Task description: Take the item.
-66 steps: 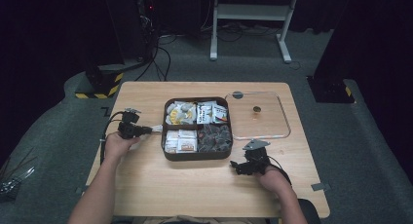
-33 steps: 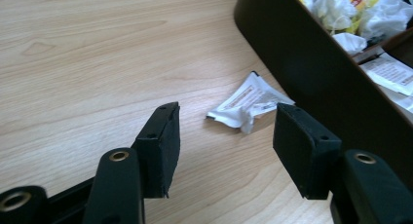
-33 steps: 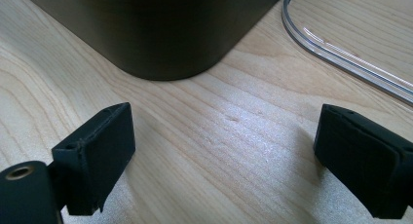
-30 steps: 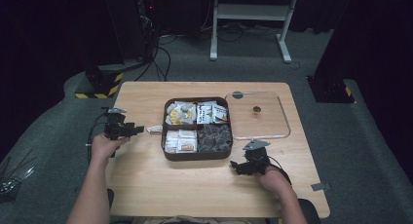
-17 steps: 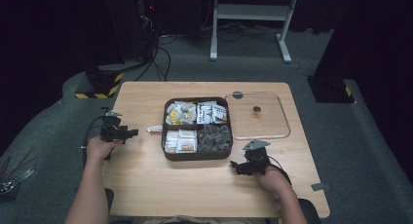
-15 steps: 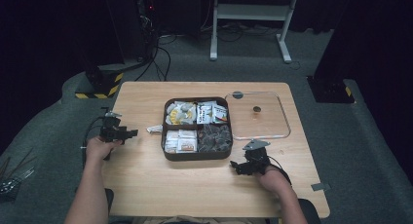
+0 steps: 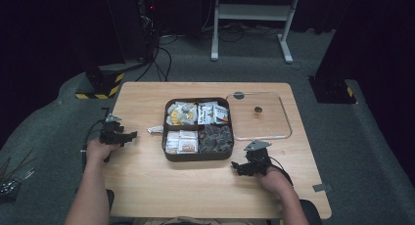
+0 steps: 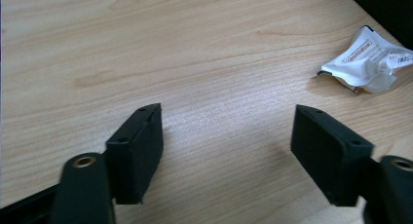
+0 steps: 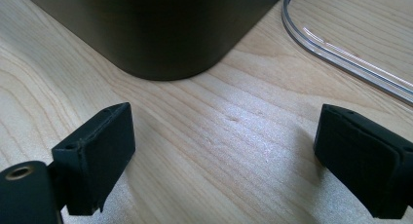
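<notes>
A dark brown box (image 7: 197, 156) with four compartments of snack packets sits mid-table. Its clear lid (image 7: 282, 135) lies flat on the wood to the right. A small white packet (image 7: 155, 129) (image 8: 364, 62) lies loose on the wood just left of the box. My left gripper (image 7: 128, 137) (image 8: 226, 151) rests at the table's left edge, open and empty, jaws pointing toward that packet but well short of it. My right gripper (image 7: 237, 167) (image 9: 224, 160) sits on the table by the box's near right corner (image 9: 165, 34), open, nothing between its jaws.
The wooden table (image 7: 195, 191) has bare room in front of the box and along the left side. The lid's rim (image 9: 341, 53) curves past at the right gripper view's upper right. Dark floor, cables and a white stand lie beyond the far edge.
My left gripper has drawn back leftward from the box to the table's left edge, leaving the white packet lying beside the box. The right gripper has stayed still.
</notes>
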`<state>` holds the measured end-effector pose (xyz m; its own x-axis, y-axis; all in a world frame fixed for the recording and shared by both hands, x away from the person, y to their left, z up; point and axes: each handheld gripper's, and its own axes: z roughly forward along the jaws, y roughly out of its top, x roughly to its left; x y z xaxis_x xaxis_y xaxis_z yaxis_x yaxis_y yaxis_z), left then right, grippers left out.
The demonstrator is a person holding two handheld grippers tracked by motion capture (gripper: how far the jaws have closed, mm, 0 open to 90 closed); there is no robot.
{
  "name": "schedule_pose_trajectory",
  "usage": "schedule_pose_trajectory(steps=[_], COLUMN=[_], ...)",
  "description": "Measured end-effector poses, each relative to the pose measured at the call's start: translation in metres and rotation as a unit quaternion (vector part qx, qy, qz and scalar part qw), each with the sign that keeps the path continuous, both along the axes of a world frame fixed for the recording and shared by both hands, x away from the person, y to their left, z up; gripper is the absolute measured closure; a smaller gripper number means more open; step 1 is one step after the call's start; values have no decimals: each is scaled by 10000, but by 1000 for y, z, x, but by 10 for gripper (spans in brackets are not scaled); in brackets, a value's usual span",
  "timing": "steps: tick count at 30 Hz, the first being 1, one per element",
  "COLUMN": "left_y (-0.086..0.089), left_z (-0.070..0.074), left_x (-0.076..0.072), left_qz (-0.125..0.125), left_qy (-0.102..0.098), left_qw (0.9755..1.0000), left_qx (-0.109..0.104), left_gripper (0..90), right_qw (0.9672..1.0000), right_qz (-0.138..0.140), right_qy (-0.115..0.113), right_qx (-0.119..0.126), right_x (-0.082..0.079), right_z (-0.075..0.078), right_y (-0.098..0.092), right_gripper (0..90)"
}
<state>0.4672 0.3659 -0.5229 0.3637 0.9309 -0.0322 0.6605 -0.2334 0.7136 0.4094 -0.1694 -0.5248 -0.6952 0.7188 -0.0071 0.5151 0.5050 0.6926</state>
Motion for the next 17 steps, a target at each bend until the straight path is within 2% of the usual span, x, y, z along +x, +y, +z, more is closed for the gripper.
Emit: schedule_pose_trajectory(steps=[4,5,8,10,14,17], left_y=[-1,-2,-3,-4,-7,-7], left_z=[-4,-5,-6,-6,-6,-6], left_x=[-2,-3,-2,-2,0,0], left_qz=[-61,-72,-46,24,416,489], left_qy=[-146,-208,-228,-216,-137,-121], left_qw=[9999,9997,9997,9997,9989,9986], left_qx=[-22,59,90,105,143,147], left_gripper=[218,200,180,170,112,102], right_qw=[10000,10000,10000,10000,10000,10000], right_qz=[0,0,0,0,-2,-3], right_qy=[-1,-1,0,0,2,3], right_qx=[0,0,0,-1,-1,0], right_x=[0,0,0,0,0,0], right_z=[0,0,0,0,0,0], right_y=[0,0,0,0,0,0], right_gripper=[78,78,78,78,78,78])
